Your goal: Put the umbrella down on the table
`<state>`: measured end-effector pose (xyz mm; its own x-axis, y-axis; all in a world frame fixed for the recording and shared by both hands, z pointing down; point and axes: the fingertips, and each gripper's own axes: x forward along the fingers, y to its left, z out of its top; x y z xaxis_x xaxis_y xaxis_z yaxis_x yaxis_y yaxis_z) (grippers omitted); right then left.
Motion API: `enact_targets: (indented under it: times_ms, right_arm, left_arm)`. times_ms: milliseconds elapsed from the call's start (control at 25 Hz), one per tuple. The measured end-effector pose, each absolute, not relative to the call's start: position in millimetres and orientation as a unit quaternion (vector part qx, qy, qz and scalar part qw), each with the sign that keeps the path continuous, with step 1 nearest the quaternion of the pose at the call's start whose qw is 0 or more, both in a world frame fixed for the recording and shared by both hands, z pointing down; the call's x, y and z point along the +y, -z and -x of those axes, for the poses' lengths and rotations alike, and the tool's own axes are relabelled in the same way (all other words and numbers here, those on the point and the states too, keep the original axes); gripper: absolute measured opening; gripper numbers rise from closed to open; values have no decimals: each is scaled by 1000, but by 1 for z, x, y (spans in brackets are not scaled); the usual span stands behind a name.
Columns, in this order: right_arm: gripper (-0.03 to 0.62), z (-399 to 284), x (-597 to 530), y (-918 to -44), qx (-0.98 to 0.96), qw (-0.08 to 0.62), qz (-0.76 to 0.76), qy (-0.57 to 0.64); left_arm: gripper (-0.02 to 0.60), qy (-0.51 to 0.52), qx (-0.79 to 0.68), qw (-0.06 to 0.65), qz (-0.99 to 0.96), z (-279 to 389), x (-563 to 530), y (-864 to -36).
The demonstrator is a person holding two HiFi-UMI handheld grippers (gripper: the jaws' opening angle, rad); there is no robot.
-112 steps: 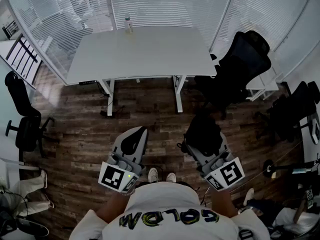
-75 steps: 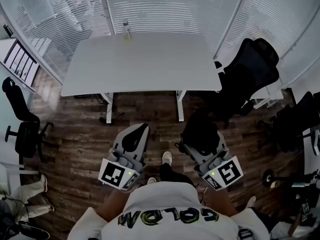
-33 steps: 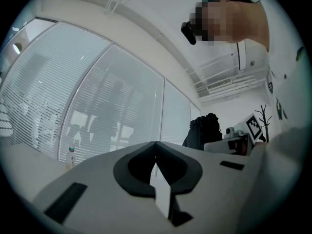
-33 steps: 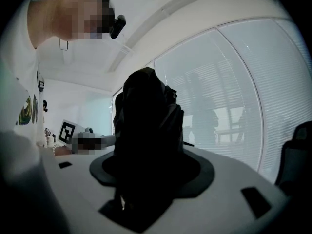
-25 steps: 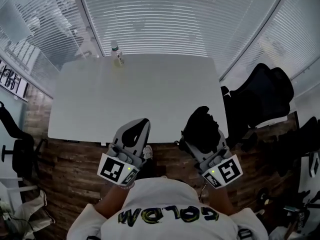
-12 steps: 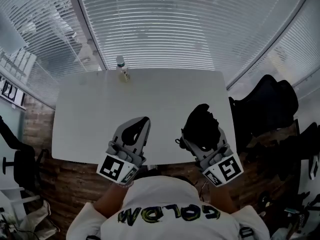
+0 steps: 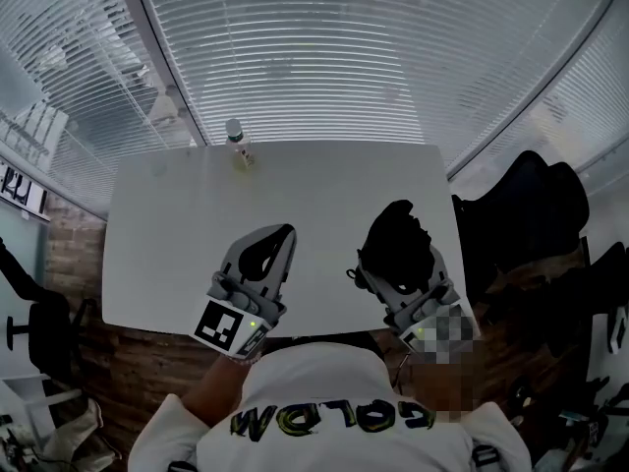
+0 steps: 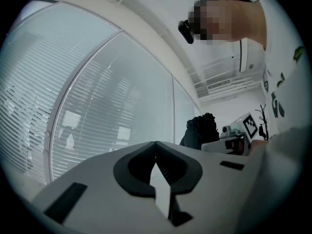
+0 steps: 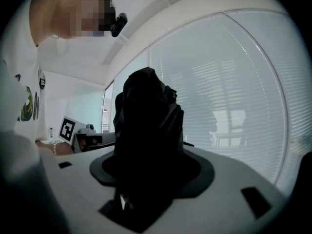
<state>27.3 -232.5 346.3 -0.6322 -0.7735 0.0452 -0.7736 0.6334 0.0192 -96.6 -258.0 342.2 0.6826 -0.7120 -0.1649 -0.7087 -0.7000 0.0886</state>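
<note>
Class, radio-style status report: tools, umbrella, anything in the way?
Left tool shut, empty. Right tool shut on umbrella, over table, not yet down. Bottle at far edge only.

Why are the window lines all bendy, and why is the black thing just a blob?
Head view: the wide lens bends the blinds and table edges. Right gripper view: the umbrella is close and backlit, so its folds barely show.

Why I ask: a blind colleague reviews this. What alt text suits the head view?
Seen from above, a person holds a black folded umbrella in the right hand-held gripper over a white table. The left hand-held gripper is shut and empty beside it. A bottle stands at the table's far edge.
</note>
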Motion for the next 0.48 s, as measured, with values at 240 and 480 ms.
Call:
enact_targets:
  times_ms: [240,480]
  right_arm:
    - [256,-46,-243,-348,-905,18,-425,-6]
    - [256,-71,-251,-346,-907,21,-420,-8]
  left_arm:
    - [11,90,-392,12,-915,78,-265,-343]
    - [11,96,-401,17,-911,54,-271,-341]
